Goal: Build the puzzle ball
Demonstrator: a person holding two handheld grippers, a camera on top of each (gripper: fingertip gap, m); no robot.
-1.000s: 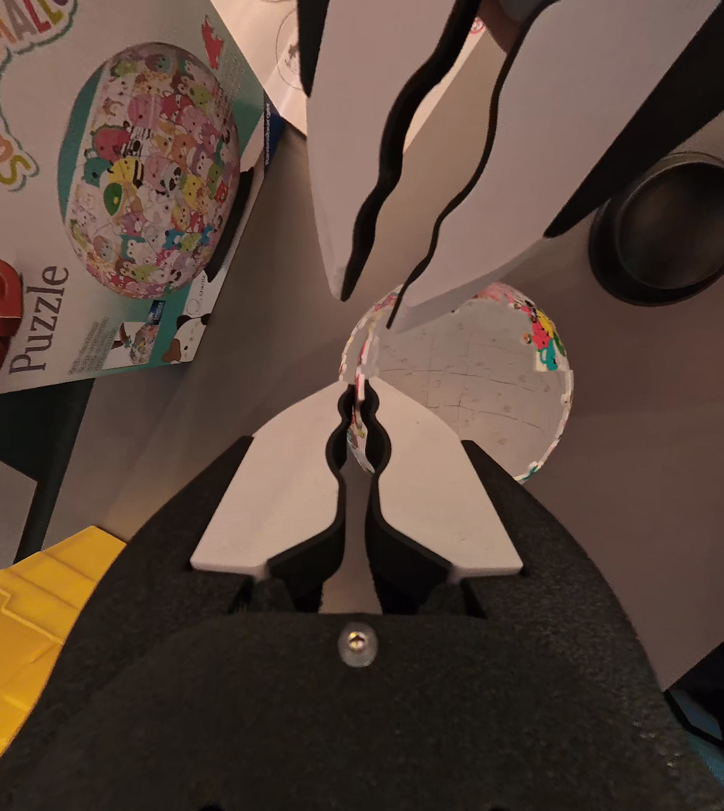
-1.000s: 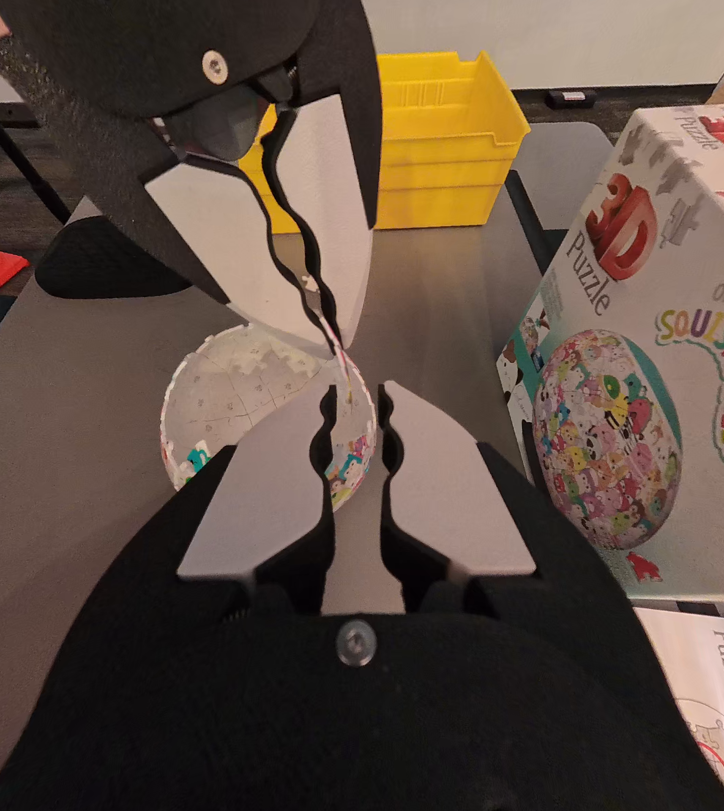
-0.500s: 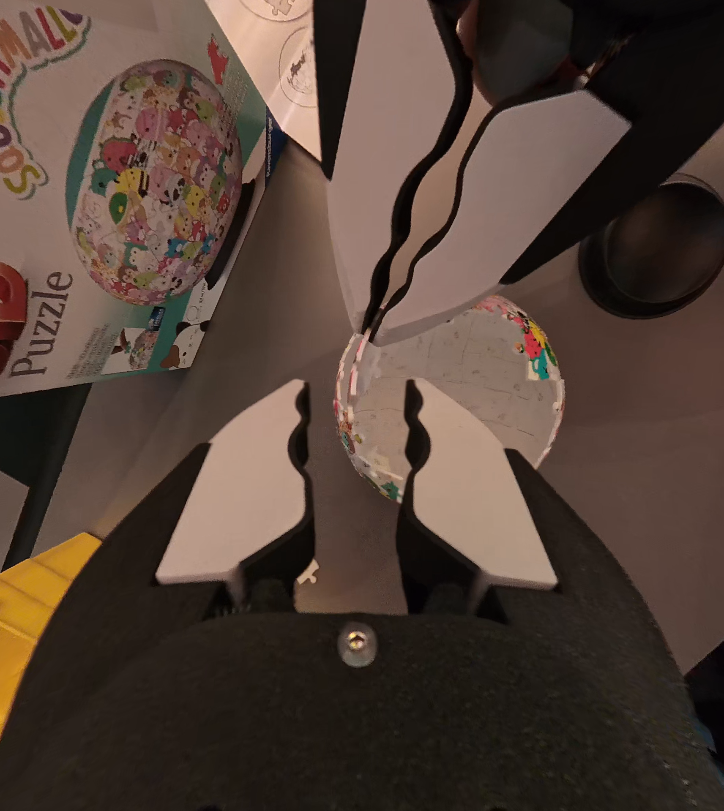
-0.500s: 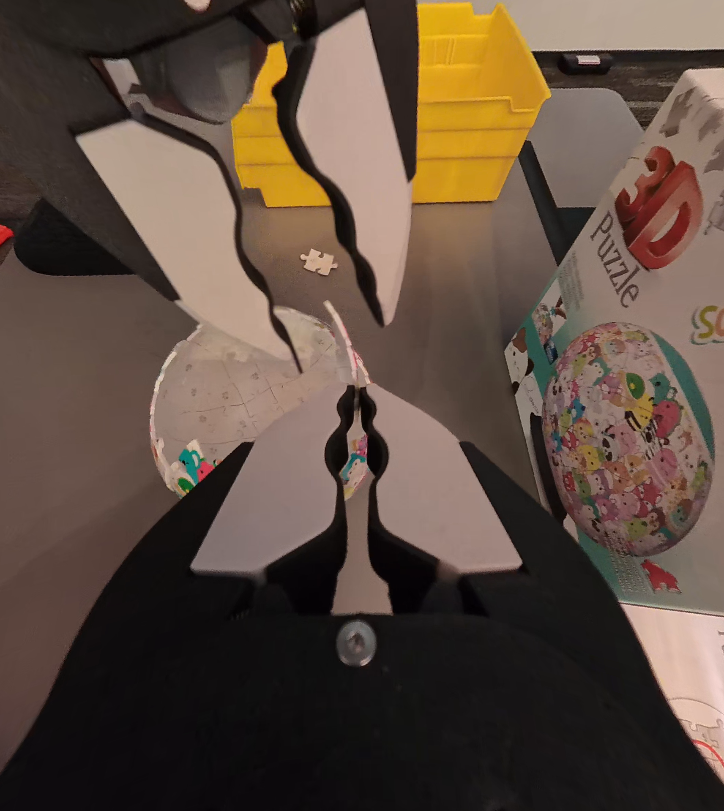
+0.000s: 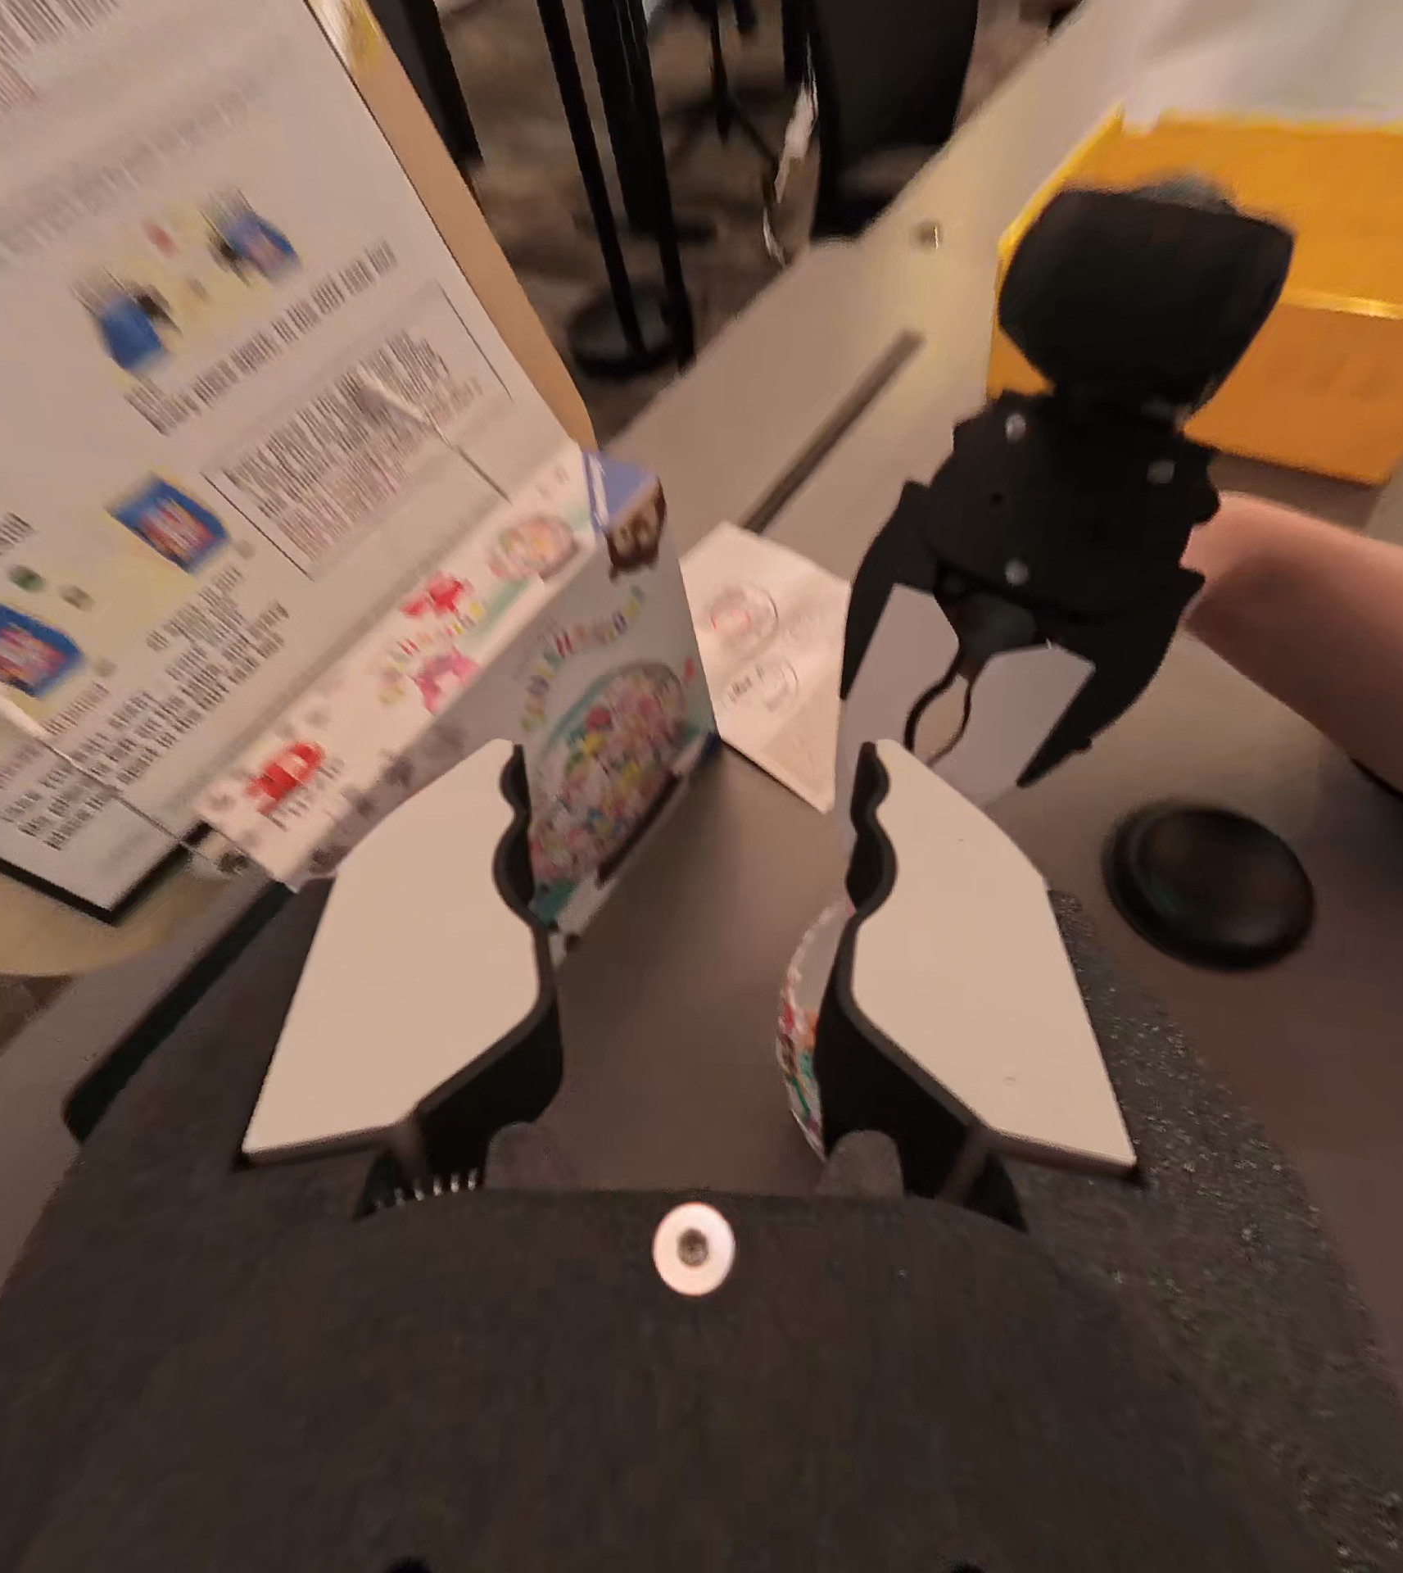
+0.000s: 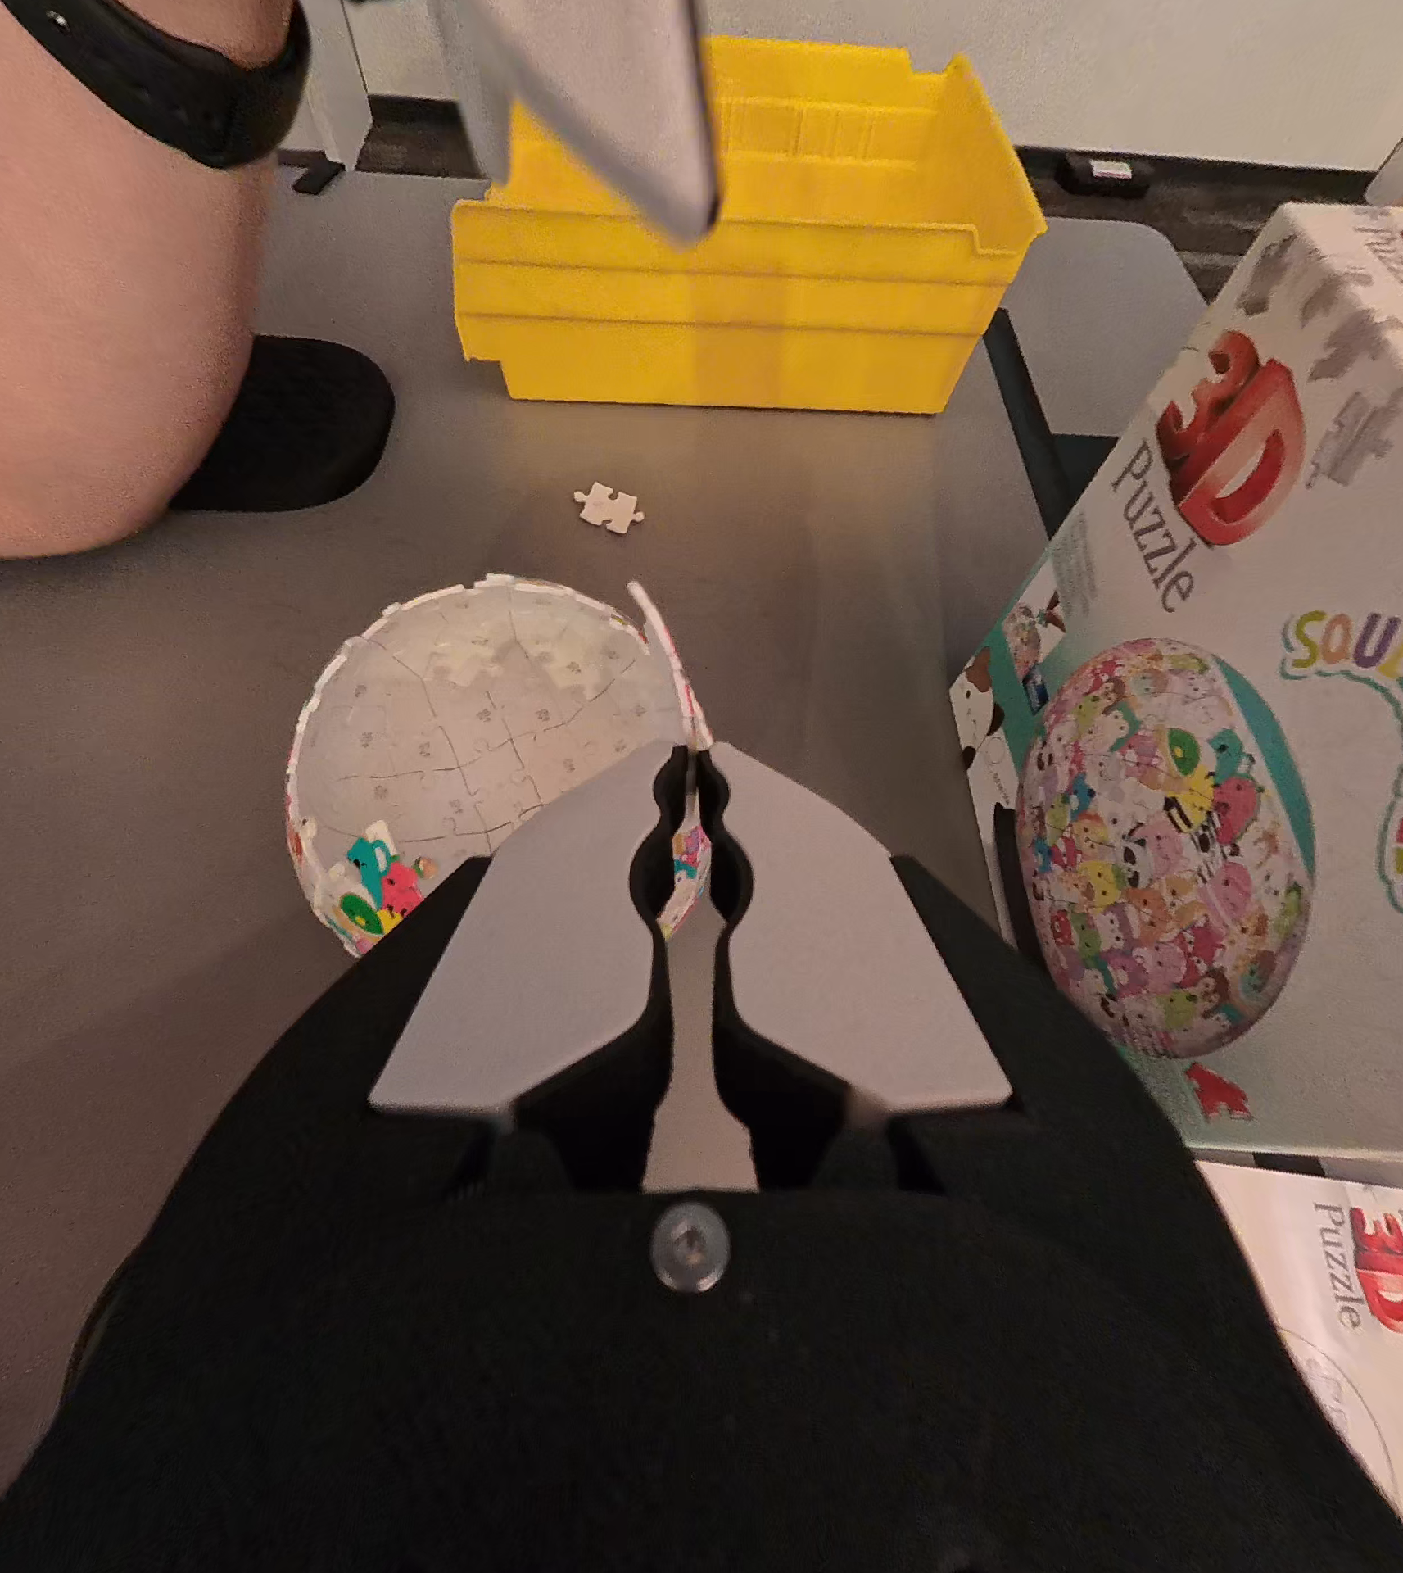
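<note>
The half-built puzzle ball point(image 6: 476, 732) is an open shell on the grey table point(image 6: 85, 766), white inside and colourful outside. My right gripper point(image 6: 691, 749) is shut on its right rim. My left gripper point(image 5: 685, 766) is open and empty, raised above the table, with a sliver of the ball point(image 5: 795, 1038) by its right finger. In the right wrist view only one left finger point(image 6: 621, 111) shows, at the top. The right gripper also shows in the blurred left wrist view point(image 5: 940, 732). A loose white puzzle piece point(image 6: 608, 506) lies beyond the ball.
The puzzle box point(image 6: 1242, 766) stands right of the ball, also seen in the left wrist view point(image 5: 613, 723). A yellow bin point(image 6: 723, 323) is behind. A black disc point(image 6: 289, 426) and a person's arm point(image 6: 42, 340) are at the left. A printed sheet point(image 6: 1361, 1319) lies front right. Across from one pair of fingers to the other is roughly 11 cm.
My left gripper let go of the ball's rim, opened wide and lifted up and away. My right gripper closed on the rim and holds it.
</note>
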